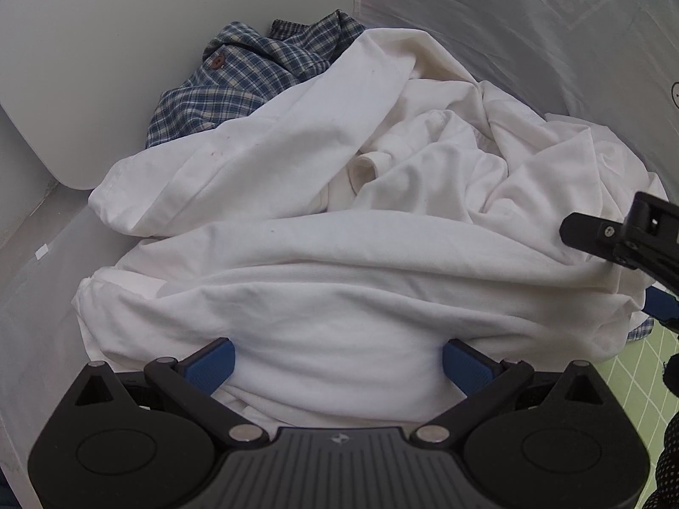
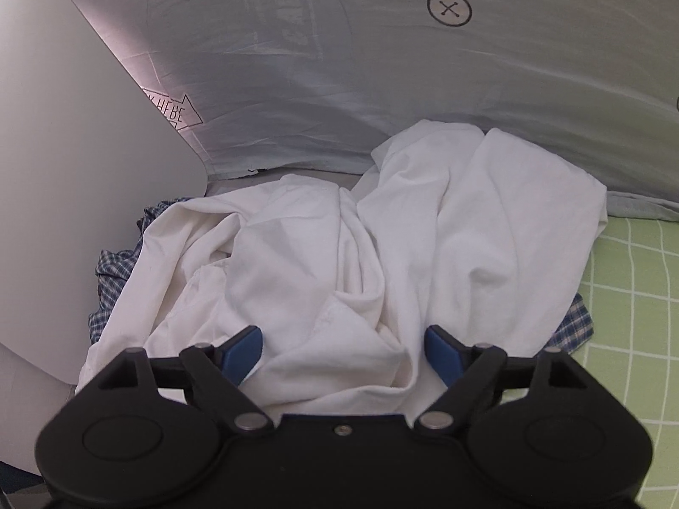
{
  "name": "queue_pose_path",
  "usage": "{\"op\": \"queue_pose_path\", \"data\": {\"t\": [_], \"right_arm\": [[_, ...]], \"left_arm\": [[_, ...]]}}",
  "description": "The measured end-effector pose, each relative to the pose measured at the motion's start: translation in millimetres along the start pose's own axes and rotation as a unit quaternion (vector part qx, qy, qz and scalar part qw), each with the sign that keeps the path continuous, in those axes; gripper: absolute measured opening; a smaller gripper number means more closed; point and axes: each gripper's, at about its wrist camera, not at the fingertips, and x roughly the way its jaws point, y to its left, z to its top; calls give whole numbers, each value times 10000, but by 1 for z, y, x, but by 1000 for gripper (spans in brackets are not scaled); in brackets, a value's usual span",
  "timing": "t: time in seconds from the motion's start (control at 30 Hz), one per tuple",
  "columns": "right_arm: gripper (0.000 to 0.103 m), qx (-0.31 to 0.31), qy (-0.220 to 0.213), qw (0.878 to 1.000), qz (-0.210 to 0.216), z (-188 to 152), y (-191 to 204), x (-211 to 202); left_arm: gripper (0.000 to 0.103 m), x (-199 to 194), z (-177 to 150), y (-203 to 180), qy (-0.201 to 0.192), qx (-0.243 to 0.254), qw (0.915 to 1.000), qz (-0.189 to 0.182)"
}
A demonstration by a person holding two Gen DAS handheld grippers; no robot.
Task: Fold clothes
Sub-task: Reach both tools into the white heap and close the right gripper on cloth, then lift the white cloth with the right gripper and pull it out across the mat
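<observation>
Laundry pile time: we've got a crumpled white shirt [image 1: 322, 229] heaped on top of a blue plaid shirt [image 1: 237, 85], all bunched up against a pale grey sheet [image 2: 339, 68] with printed marks on it.

In our left wrist view the plaid shirt pokes out at about 11 o'clock from under the white one, brown button showing. A green checked bed cover [image 1: 636, 377] peeks in at 4 o'clock.

Our left gripper [image 1: 337, 364] points down at the near edge of the white shirt. Its blue fingers [image 1: 210, 367] are spread wide, with a fat roll of white fabric sitting between them. They're right at the cloth, but we can't tell whether they press on it.

Our right gripper [image 2: 343, 354] hangs over the other end of the pile, fingers [image 2: 244, 352] wide apart too, white folds between them, nothing clamped. From the left view it shows up at 3 o'clock as a black arm over the shirt's edge.

In the right view plaid corners stick out at 9 and 4 o'clock.
</observation>
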Motion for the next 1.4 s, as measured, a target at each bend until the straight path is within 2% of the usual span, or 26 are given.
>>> {"op": "queue_pose_path", "data": {"t": [0.07,0.13,0.2,0.27,0.37,0.53,0.67,0.8,0.9,1.0,1.07,1.13,1.23,1.3,1.4], "right_arm": [[83,-93,-34,9999,-96,-5,4,7],[75,-205,-104,9997,-89,-7,7,5],[62,-299,-180,9994,-14,-8,6,0],[32,-367,-323,9988,68,-9,5,-9],[18,-477,-522,9974,161,-11,7,-25],[12,-525,-1157,9916,258,-25,9,-78],[11,-784,-1834,9797,220,-50,13,-142],[11,-818,-2488,9651,-19,-90,11,-215],[11,-600,-2700,9607,-238,-125,-1,-258],[11,-417,-2581,9629,-671,-162,-31,-280],[12,-339,-2333,9660,-1060,-189,-54,-280],[12,-176,-1819,9718,-1489,-217,-83,-262],[12,267,-1129,9779,-1736,-260,-127,-238],[12,325,-1022,9780,-1790,-283,-142,-236],[12,81,-1213,9747,-1876,-291,-140,-260]], "left_arm": [[103,0,0,0,-11,-2,10000,7],[103,1,0,0,-28,-14,10000,-19],[103,1,-1,1,-64,-29,10000,-63],[103,0,-3,2,-131,-40,9999,-91],[103,-6,-9,1,-256,26,9996,-96],[103,-34,-22,3,-340,37,9986,-405],[103,-69,-45,1,-518,155,9951,-822],[103,-111,-82,-7,-759,542,9890,-1149],[103,-137,-118,-15,-787,852,9840,-1356],[103,-151,-158,-22,-686,1116,9808,-1447],[103,-153,-183,-25,-563,1189,9830,-1280],[103,-151,-202,-24,-436,1180,9854,-1145],[103,-154,-219,-21,-331,1090,9872,-1113],[103,-160,-229,-22,-315,1029,9879,-1114],[103,-172,-245,-26,-409,1001,9882,-1087]]}}
